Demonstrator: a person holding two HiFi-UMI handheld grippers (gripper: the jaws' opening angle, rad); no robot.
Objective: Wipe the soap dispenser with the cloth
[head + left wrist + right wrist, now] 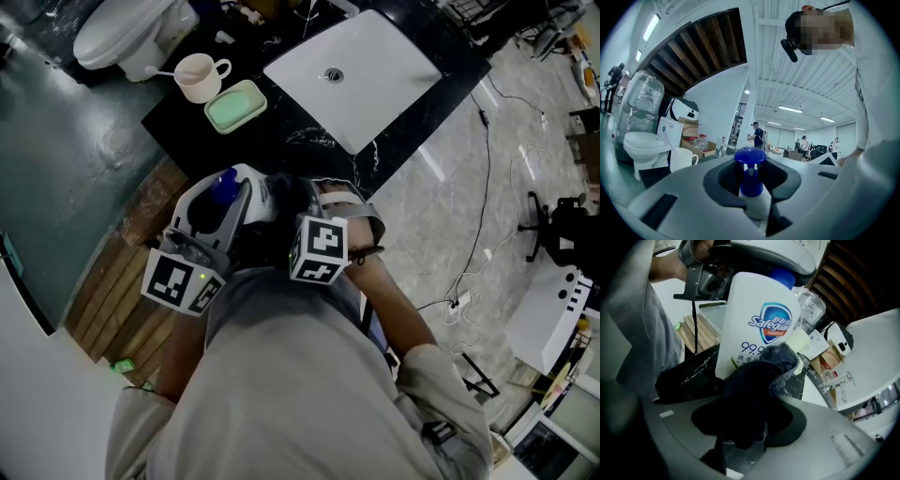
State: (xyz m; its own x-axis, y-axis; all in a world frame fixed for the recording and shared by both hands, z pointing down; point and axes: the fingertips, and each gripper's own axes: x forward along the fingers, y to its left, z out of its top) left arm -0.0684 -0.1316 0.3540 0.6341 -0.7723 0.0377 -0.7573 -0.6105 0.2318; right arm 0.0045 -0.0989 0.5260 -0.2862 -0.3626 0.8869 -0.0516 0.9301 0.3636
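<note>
- Two tools share the job. The left tool [751,174] is partly closed, its pads pinching the neck of the soap dispenser [754,310] just under the blue pump head. That grip seems meant to hold the bottle upright and stop it turning under the rubbing.
- The dispenser is lifted off the black bench [281,141], on the near side of the white basin [361,70] and close to the person's chest. Lifting it probably leaves every side open to wiping.
- The right tool [750,416] is clamped on a bunched dark cloth [761,373]. A wad sticks out past the pads, so fabric rather than plastic meets the bottle.
- That wad lies against the lower front of the label face, with the tool angled downward onto it. I judge the wiping to be under way on this face.
- A cup [197,77] and a green soap dish [234,105] sit on the bench left of the basin, well clear of the work.
</note>
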